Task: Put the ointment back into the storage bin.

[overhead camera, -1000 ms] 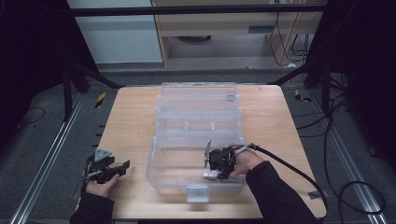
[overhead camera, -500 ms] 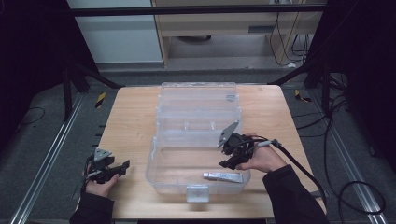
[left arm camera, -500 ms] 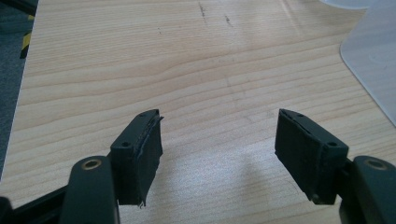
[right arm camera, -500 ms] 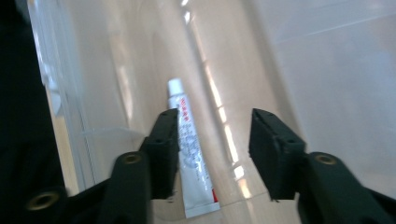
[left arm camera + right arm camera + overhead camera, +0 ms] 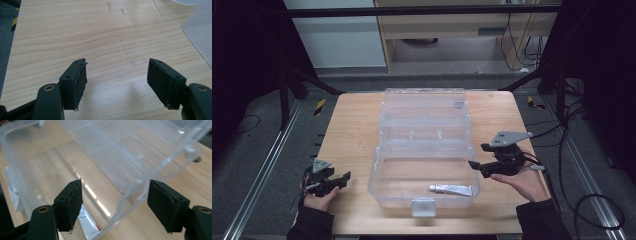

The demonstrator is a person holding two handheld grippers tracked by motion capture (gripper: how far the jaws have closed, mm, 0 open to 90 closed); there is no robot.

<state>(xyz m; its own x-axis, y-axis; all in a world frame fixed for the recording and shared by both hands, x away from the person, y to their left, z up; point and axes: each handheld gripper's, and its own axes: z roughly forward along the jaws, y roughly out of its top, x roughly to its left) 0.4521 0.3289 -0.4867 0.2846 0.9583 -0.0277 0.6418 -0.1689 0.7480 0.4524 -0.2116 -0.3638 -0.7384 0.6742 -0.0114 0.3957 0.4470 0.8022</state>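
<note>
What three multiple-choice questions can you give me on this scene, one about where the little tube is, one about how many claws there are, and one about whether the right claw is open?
1. Where does the tube lie?
A. inside the clear box
B. on the bare table
C. in the left claw

2. How many claws are there?
A. one
B. two
C. three

3. What state is the right claw in?
A. shut on the tube
B. shut on the box wall
C. open, holding nothing

Answers:
1 A: the high view shows the tube on the box floor near its front wall.
2 B: the left claw and the right one, each held in a hand.
3 C: its own view shows the jaws wide apart with nothing between them.
</note>
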